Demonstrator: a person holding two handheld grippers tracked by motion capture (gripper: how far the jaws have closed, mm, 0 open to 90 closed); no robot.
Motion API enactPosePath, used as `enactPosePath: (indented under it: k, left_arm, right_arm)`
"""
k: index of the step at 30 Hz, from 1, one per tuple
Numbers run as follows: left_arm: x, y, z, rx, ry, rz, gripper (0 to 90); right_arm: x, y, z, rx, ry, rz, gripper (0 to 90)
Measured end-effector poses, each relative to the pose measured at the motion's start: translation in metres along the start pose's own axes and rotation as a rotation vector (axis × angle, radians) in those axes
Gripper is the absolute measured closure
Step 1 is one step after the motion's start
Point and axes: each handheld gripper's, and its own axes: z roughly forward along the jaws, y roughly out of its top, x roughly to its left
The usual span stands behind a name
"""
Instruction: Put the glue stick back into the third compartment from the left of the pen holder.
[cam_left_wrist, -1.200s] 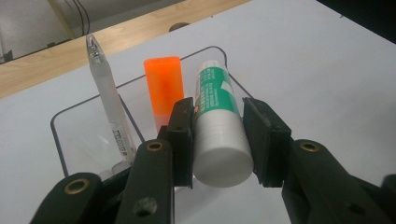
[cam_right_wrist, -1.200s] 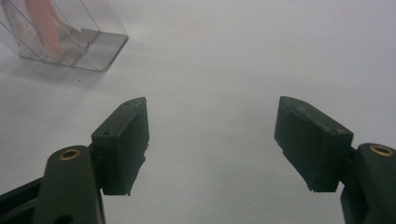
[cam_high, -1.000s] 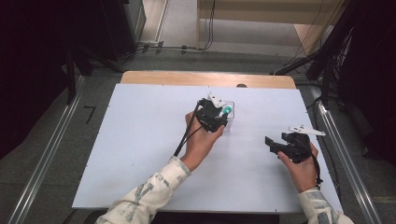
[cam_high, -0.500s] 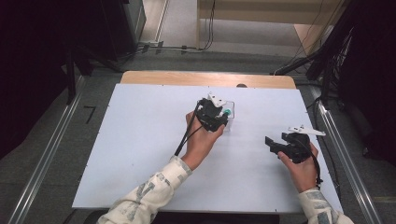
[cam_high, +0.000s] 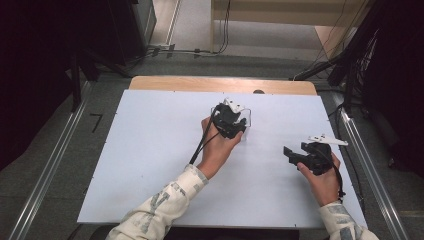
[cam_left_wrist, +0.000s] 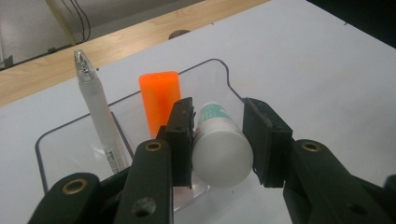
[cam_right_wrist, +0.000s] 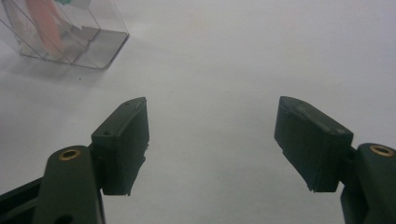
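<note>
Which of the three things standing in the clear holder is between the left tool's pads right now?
The white glue stick with the green label; the left tool grips it. The orange eraser and white pen stand apart, untouched.

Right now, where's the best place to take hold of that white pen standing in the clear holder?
Grip the white pen on its upper barrel, below the silvery tip, coming from above: it stands tilted in the clear holder, whose walls and divider hem in its lower part.

Clear holder (cam_left_wrist: 212, 70) base hidden behind fingers (cam_left_wrist: 180, 140); tube (cam_left_wrist: 219, 149) label mostly hidden, unreadable; pen (cam_left_wrist: 95, 109) print blurred.
</note>
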Motion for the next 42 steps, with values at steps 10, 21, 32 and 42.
enactPosePath:
  k: [10, 21, 32, 42]
  left_arm:
    - [-0.001, 0.001, 0.002, -0.006, -0.010, -0.003, 52.6]
    - [0.006, -0.004, -0.008, -0.015, -0.016, -0.023, 41.6]
    - [0.014, -0.017, -0.021, -0.022, -0.016, -0.038, 35.4]
    - [0.023, -0.032, -0.037, -0.037, -0.037, -0.071, 29.7]
  right_arm:
    - [0.000, 0.000, 0.000, 0.001, 0.000, 0.000, 25.2]
    - [0.000, 0.000, 0.000, 0.001, -0.002, 0.000, 25.2]
    - [0.000, -0.001, 0.001, 0.004, -0.006, -0.001, 25.0]
    - [0.000, -0.001, 0.000, 0.001, -0.007, 0.003, 24.9]
